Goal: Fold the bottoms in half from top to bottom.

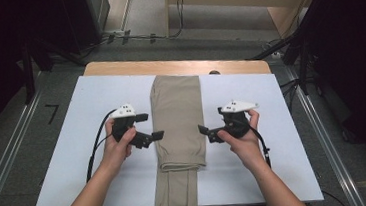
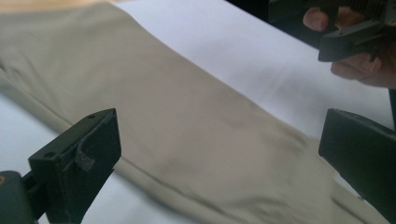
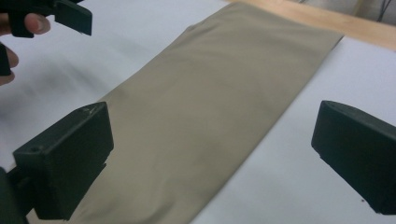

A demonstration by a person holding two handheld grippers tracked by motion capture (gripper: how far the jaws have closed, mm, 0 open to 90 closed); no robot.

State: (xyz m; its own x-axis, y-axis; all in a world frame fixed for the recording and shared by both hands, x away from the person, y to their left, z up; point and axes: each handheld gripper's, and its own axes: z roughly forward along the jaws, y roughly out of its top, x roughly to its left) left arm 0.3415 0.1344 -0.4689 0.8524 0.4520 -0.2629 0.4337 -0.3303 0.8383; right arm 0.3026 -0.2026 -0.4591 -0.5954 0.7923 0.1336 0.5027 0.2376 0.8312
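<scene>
A folded pair of khaki trousers (image 1: 178, 118) lies lengthwise down the middle of the white board (image 1: 95, 100), its near end hanging over the front edge. My left gripper (image 1: 152, 126) is just left of the cloth, its jaws wide apart and pointing at it, with nothing between them. My right gripper (image 1: 211, 120) mirrors it on the right side, also open and empty. In the left gripper view the jaws (image 2: 219, 161) frame the trousers (image 2: 187, 116), with the right gripper (image 2: 355, 37) beyond. The right gripper view shows its jaws (image 3: 210, 158) over the trousers (image 3: 210, 116).
The white board rests on a wooden table (image 1: 117, 67), whose edge shows along the back. Bare board lies on both sides of the cloth. Cables trail from each gripper. Metal floor rails (image 1: 4, 148) run on both sides, and dark stands flank the table.
</scene>
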